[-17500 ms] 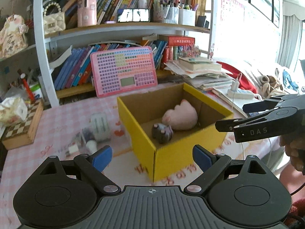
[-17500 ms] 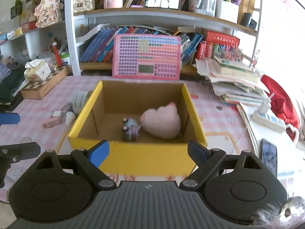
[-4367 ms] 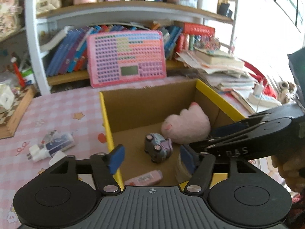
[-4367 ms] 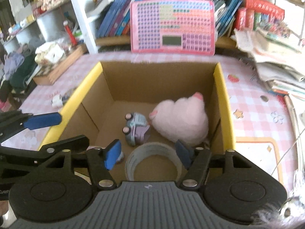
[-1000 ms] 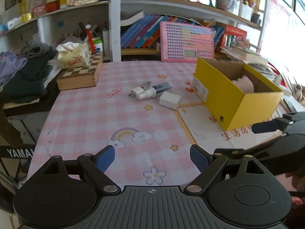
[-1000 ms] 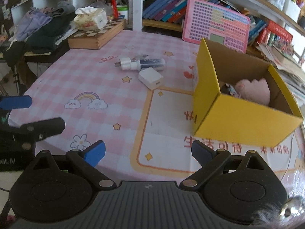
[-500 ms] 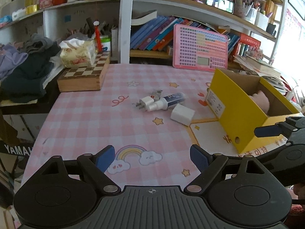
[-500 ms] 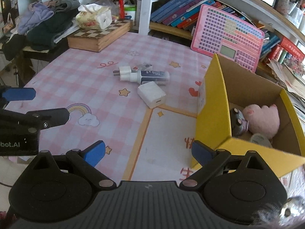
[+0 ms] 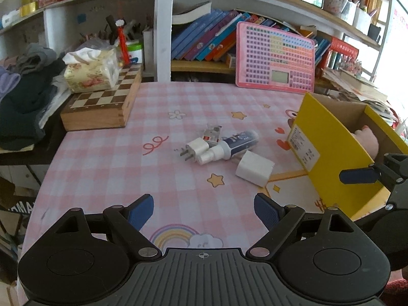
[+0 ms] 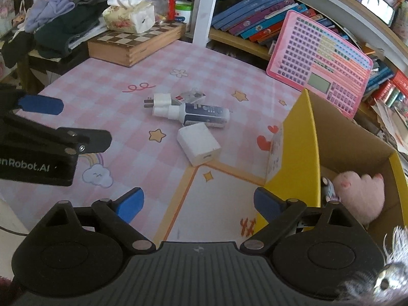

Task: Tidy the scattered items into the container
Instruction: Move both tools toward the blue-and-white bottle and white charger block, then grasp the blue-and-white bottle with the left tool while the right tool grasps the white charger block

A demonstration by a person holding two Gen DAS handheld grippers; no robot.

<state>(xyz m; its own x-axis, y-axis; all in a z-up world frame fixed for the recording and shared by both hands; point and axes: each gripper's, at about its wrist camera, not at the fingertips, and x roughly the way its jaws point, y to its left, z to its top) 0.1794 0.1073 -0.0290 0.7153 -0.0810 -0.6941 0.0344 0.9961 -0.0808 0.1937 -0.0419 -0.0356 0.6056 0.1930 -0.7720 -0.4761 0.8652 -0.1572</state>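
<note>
Both grippers hang over the pink checked table (image 9: 107, 158), and neither one carries anything. The left gripper (image 9: 204, 210) has its blue pads (image 9: 141, 210) spread wide, with only tablecloth and a printed rainbow between them. The right gripper (image 10: 197, 201) is just as wide apart, its right pad (image 10: 265, 202) in front of the box's yellow wall, though whether it touches I cannot tell.

Out in the middle of the table lies the little cluster that is not yet put away. A white plug (image 9: 195, 148) with its prongs pointing left sits right against the cap end of a dark blue tube (image 9: 234, 142), and a small clear packet (image 9: 211, 134) lies just behind them. A white cube charger (image 10: 199, 144) rests just beside the tube, on the side nearer the grippers (closest to the right one).

The yellow box (image 10: 301, 137) stands to the right of the cluster, open at the top. Inside it a pink plush (image 10: 359, 196) is showing, with a small toy (image 10: 329, 190) tucked against the near wall.

Behind all this, a chessboard box (image 9: 104, 104) carries a tissue pack (image 9: 89, 72), and a pink keypad toy (image 9: 275, 58) leans on the bookshelf.
</note>
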